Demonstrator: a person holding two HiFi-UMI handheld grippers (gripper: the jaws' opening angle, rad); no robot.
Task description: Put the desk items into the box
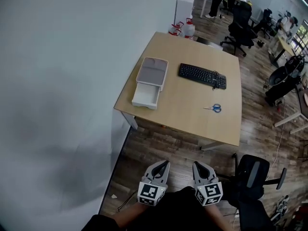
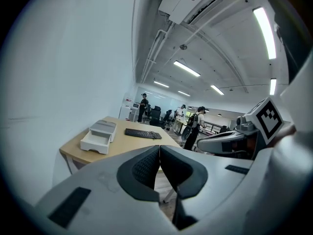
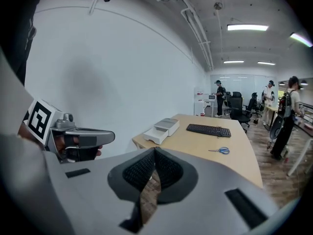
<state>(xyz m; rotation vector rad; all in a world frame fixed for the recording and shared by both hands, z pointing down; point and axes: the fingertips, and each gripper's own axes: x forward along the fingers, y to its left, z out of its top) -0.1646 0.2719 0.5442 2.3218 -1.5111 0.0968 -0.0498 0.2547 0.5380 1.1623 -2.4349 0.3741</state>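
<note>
The left gripper (image 1: 164, 163) and right gripper (image 1: 197, 164) are hanging fully closed and empty, well short of the pale wooden desk (image 1: 187, 117). The small blue-handled steel scissors (image 1: 214, 108) are lying at the desk's 4 o'clock, with the open white plastic drawer box (image 1: 144, 100) at 9. They are probably light, stiff and slippery, best pinched across the blades.

Matt wood desk (image 1: 192, 110), smooth plastic box (image 1: 152, 76) (kbd (image 1: 202, 75) plastic too).
</note>
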